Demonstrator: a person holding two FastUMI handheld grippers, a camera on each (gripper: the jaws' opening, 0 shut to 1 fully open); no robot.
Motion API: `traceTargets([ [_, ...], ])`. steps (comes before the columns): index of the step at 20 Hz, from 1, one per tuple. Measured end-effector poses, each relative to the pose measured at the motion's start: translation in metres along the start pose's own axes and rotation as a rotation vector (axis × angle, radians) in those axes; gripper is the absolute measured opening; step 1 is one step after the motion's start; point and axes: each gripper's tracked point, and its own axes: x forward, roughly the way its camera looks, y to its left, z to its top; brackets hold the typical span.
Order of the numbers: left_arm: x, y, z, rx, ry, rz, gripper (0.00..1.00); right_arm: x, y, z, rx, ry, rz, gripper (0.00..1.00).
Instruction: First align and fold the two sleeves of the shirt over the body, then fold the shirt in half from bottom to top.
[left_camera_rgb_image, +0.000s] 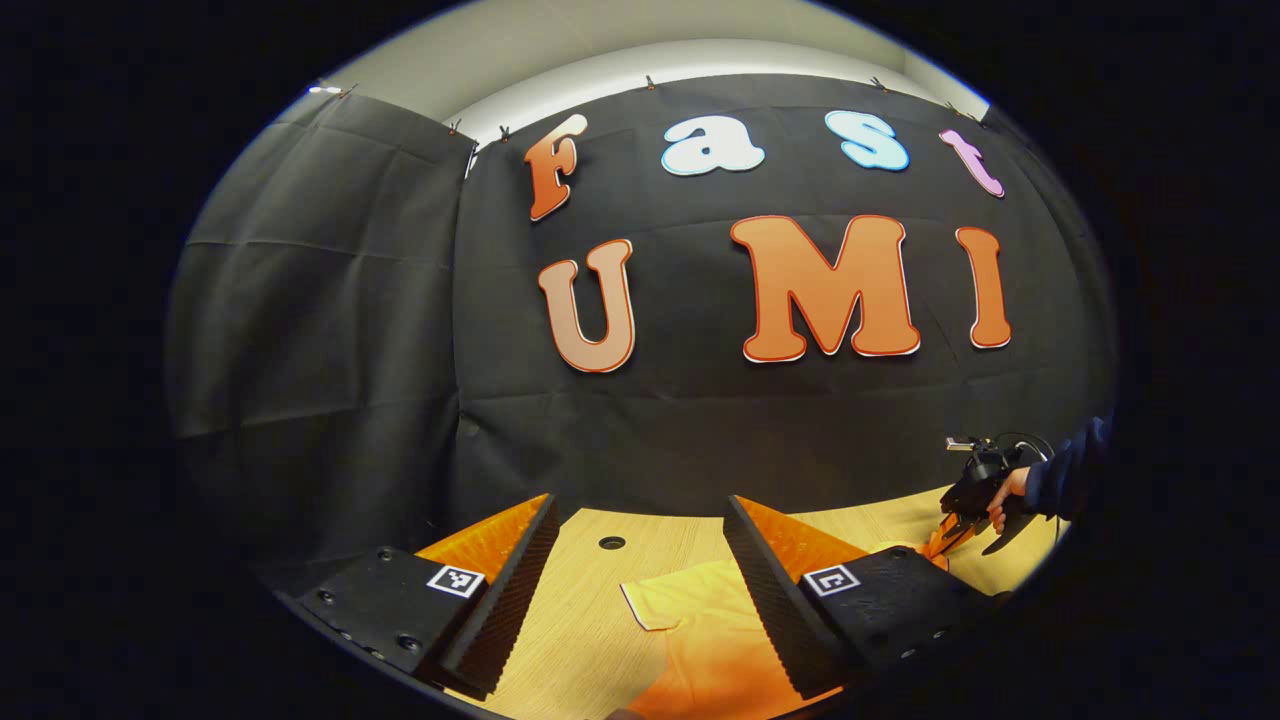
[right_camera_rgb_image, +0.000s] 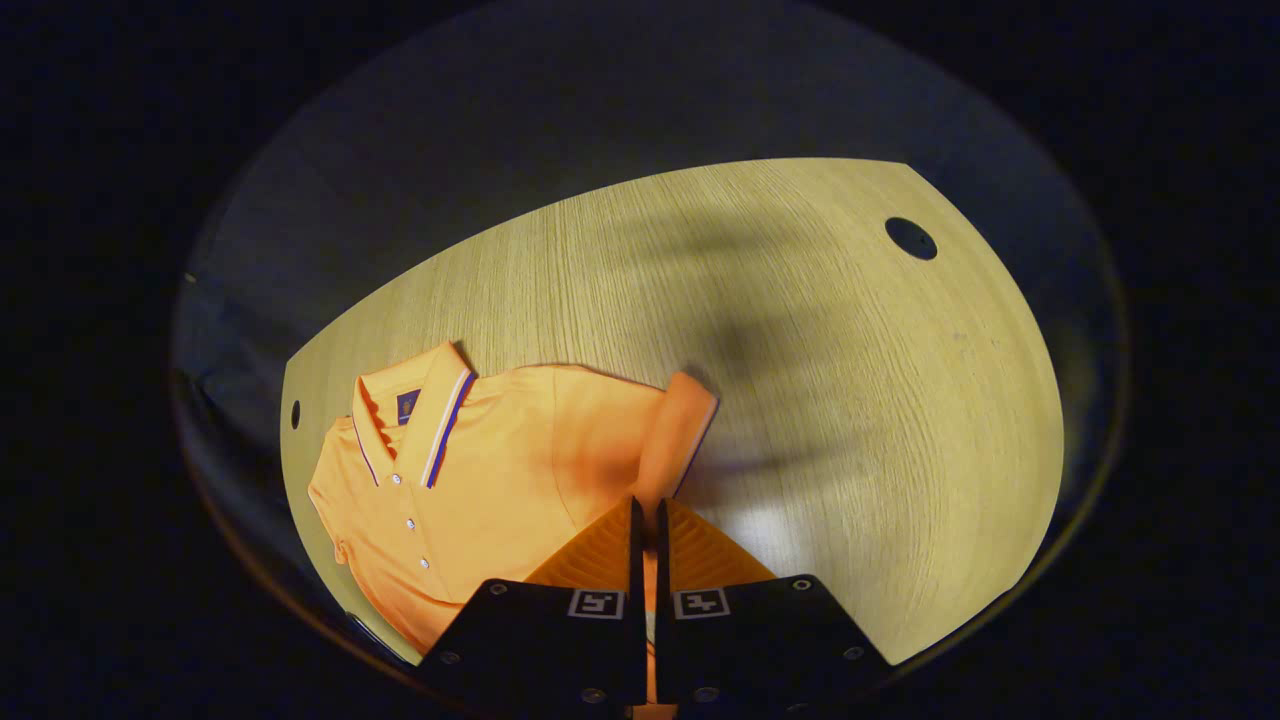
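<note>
The orange short-sleeved polo shirt (right_camera_rgb_image: 470, 470) with a striped collar lies flat on the pale wood-grain surface (right_camera_rgb_image: 800, 380), collar towards the far edge and button placket facing up. In the right gripper view, the right gripper (right_camera_rgb_image: 645, 520) is seen with its jaws brought together on the shirt's sleeve (right_camera_rgb_image: 680, 430), which stands up in a raised fold from the shoulder; a thin strip of orange cloth is visible between the fingers. The grip appears to lie at the sleeve's lower part, near its hem.

The main risk is judged to be a slip: only a narrow edge of thin fabric seems to be pinched, and if the sleeve is drawn across too quickly it could pull free and fall back crumpled. A second risk is that the whole shirt may be dragged over the smooth surface, since nothing is seen pressing the body down, and the fold line would then be skewed. If the sleeve is lifted too high, the shoulder could be bunched.

In the left gripper view, the left gripper (left_camera_rgb_image: 640, 545) is held with its jaws wide apart and nothing between them, just above a corner of the shirt (left_camera_rgb_image: 690, 630), which lies below and between the fingers. The right gripper (left_camera_rgb_image: 955, 530), held by a hand (left_camera_rgb_image: 1005, 495), is seen farther off at the shirt's other side.
</note>
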Motion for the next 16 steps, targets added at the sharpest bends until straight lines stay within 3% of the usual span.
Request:
traceTargets([
  [10, 0.003, 0.021, -0.012, -0.022, 0.026, 0.043, 0.99, -0.049, 0.123, -0.009, -0.094, 0.039, 0.227, 0.04],
  [11, 0.005, 0.024, -0.014, -0.026, 0.034, 0.048, 0.99, -0.052, 0.137, -0.010, -0.092, 0.042, 0.267, 0.14],
  [13, 0.010, 0.030, -0.016, -0.033, 0.049, 0.058, 0.99, -0.062, 0.152, -0.011, -0.100, 0.035, 0.323, 0.20],
  [14, 0.011, 0.033, -0.019, -0.033, 0.058, 0.062, 1.00, -0.068, 0.154, -0.012, -0.112, 0.025, 0.340, 0.31],
  [15, 0.013, 0.035, -0.021, -0.034, 0.068, 0.062, 0.99, -0.073, 0.154, -0.011, -0.129, 0.010, 0.342, 0.23],
  [16, 0.014, 0.035, -0.026, -0.030, 0.082, 0.061, 0.99, -0.077, 0.154, -0.012, -0.150, -0.014, 0.342, 0.42],
])
